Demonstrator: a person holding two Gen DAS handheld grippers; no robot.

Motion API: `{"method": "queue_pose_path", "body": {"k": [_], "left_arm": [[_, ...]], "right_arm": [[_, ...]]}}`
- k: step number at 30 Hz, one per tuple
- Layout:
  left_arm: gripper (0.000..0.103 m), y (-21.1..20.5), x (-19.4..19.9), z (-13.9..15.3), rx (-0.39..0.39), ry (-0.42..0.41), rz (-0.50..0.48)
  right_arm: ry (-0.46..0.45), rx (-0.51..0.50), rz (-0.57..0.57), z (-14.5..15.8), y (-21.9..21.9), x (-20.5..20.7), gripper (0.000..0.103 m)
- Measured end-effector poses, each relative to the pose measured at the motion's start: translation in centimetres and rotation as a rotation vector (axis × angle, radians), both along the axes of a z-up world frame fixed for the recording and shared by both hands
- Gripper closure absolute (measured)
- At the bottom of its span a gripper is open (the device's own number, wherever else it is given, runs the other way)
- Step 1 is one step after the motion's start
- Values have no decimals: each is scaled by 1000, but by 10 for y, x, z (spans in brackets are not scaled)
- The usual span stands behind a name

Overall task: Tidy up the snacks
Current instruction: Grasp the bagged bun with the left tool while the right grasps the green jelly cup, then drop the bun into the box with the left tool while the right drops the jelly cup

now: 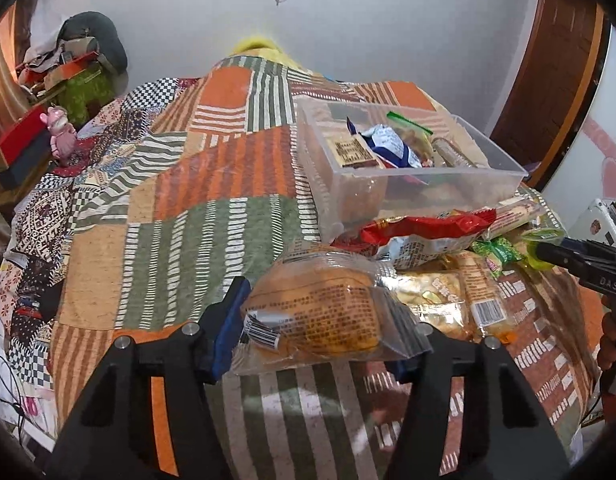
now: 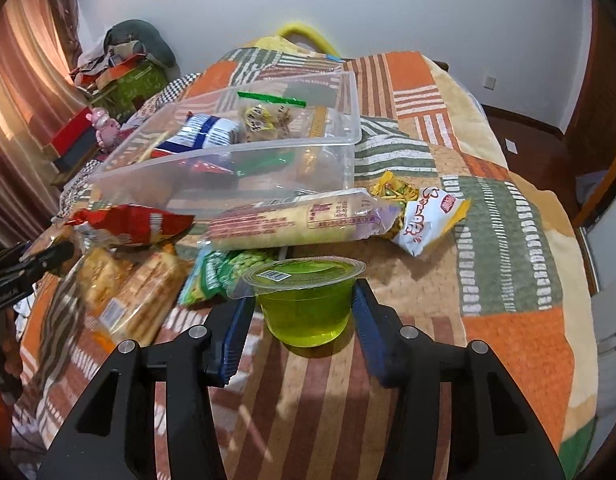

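A patchwork bedspread covers the bed, with a pink toy figure and stacked boxes alongside.

A green jelly cup is held between the right gripper's jaws above the bed. A clear bin is seen behind.

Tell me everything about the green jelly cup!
The green jelly cup is a small clear plastic tub full of see-through lime-green jelly. A thin film lid with a barcode seals its top. It stands upright and looks unopened. The right gripper holds it between its blue-padded fingers, above the striped bedspread.
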State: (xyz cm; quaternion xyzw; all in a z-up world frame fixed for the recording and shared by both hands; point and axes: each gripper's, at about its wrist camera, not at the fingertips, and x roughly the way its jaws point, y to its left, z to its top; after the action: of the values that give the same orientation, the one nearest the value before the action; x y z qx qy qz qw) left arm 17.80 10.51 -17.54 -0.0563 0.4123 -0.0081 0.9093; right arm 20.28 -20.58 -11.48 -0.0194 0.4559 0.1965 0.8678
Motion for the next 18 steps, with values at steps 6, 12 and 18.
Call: {"method": "queue_pose_path", "body": {"k": [6,12,18], "left_arm": [[45,1,-8,26,25,-57,19],[45,-2,-1,58,18,-133,14],[45,-17,16,76,-12,-174,-25]], "right_arm": [[-43,28,3,19,-1,-11,57],[-98,53,2,39,3,-14,57],[-149,83,1,55,11,-7,57]]}}
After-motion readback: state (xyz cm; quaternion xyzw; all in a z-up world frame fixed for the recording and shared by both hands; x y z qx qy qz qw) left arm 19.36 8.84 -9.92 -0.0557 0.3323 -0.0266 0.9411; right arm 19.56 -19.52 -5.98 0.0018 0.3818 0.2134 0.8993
